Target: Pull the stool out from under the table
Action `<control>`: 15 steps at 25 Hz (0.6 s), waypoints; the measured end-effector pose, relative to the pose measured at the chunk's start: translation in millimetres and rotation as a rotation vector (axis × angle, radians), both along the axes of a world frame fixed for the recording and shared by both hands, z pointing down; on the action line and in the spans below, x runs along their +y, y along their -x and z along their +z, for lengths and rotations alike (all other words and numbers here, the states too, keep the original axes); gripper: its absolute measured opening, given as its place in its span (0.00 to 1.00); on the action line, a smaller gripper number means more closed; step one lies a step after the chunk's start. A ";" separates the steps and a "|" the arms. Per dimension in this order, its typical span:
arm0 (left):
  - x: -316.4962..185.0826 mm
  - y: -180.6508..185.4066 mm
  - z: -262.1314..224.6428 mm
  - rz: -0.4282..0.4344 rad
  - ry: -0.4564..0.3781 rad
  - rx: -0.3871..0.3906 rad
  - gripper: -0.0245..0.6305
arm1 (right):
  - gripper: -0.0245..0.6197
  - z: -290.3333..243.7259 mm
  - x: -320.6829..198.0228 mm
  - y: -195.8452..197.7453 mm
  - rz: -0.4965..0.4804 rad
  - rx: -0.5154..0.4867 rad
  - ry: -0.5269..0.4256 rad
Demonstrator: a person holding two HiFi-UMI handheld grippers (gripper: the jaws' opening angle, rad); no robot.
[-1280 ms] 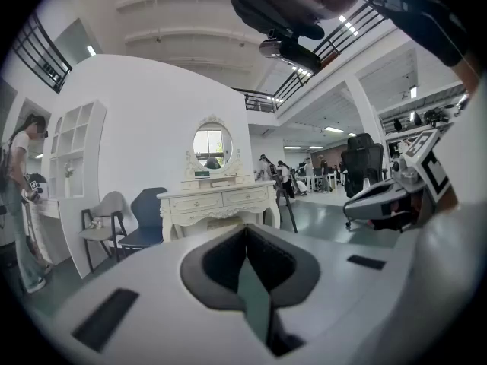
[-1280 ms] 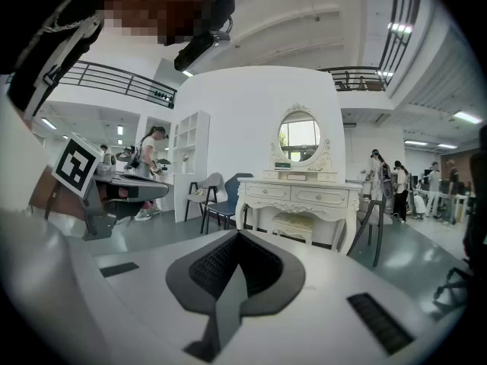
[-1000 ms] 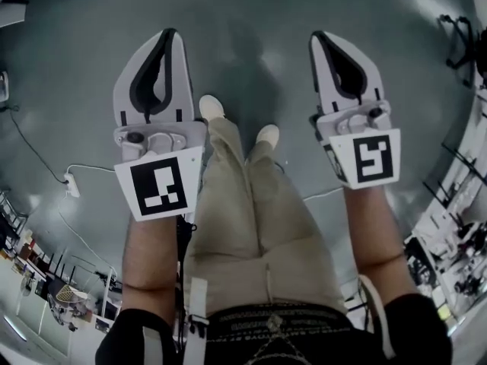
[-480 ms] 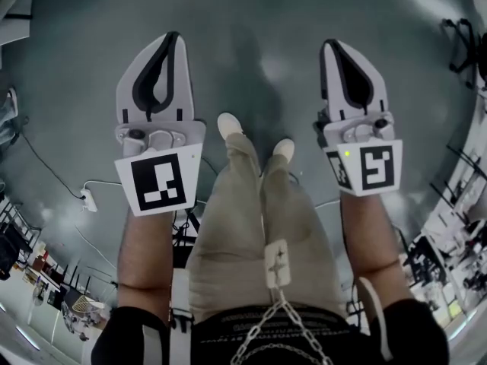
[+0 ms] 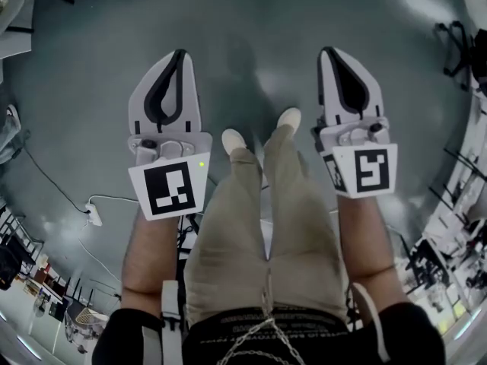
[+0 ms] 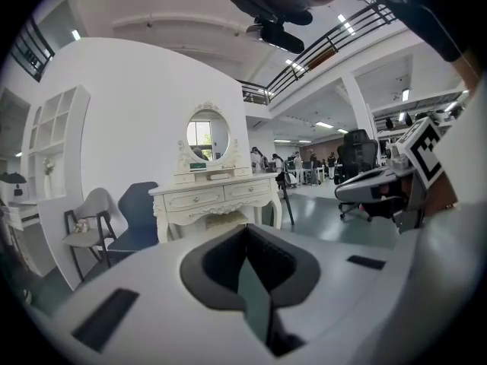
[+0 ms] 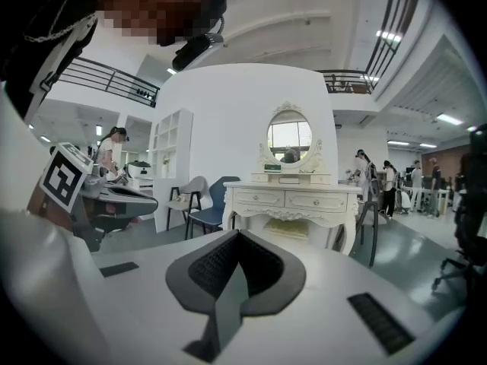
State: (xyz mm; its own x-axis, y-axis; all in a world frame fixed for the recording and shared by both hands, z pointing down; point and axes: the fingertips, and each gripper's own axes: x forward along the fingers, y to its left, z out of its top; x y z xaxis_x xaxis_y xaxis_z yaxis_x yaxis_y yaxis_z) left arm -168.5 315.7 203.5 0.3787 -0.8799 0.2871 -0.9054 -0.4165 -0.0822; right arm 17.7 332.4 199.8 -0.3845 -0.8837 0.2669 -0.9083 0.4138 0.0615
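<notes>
A grey floor lies beneath both pairs of jaws; well ahead of them stands a white dressing table with an oval mirror; a blue chair is beside it, left of the jaws' line; the cream-cushioned stool sits tucked under the table, far beyond the jaw tips; left gripper and right gripper are side by side, both clenched on nothing.

right shoe now ahead of left shoe, floor power strip slid lower in head view
</notes>
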 end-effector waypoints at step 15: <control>-41.1 -36.2 21.5 -0.029 0.075 0.041 0.05 | 0.04 30.7 -41.6 -16.1 -0.061 -0.042 0.085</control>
